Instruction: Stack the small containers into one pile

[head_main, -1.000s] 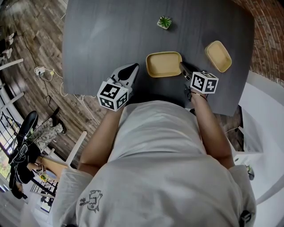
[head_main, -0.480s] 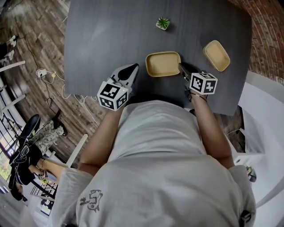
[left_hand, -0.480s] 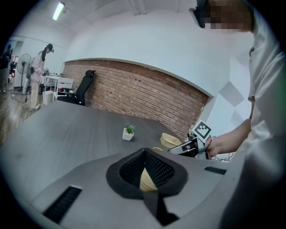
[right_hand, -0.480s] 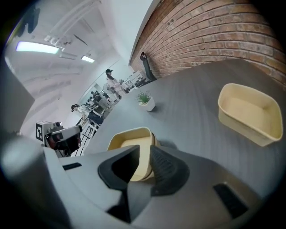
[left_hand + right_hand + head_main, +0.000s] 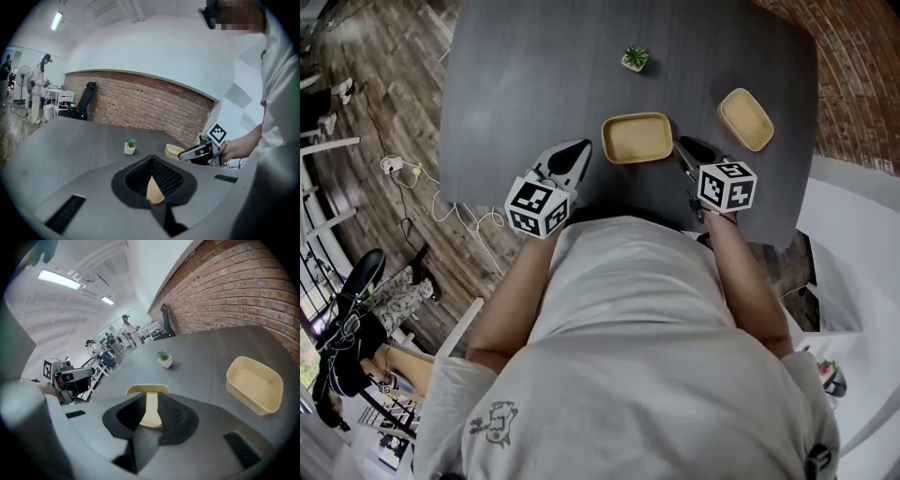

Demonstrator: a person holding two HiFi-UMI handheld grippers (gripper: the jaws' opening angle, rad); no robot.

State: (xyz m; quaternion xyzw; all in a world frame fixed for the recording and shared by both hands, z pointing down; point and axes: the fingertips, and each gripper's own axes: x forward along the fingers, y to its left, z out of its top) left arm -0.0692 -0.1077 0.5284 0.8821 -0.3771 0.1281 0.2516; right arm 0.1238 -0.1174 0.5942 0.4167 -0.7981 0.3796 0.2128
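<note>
Two yellow containers on the desk (image 5: pixel 525 75), unstacked: the near container (image 5: pixel 637 138) lies between the grippers, the far container (image 5: pixel 745 119) well apart at right. The right gripper (image 5: pixel 682 144): jaws just opened to a moderate gap, nothing between them, lifted off the near container's edge it touched before. The left gripper (image 5: pixel 579 148): jaws together, empty. Stacking not begun.

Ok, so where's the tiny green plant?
In the head view, the little potted plant sits on the dark table, just beyond the nearer yellow container and left of the second yellow container.
</note>
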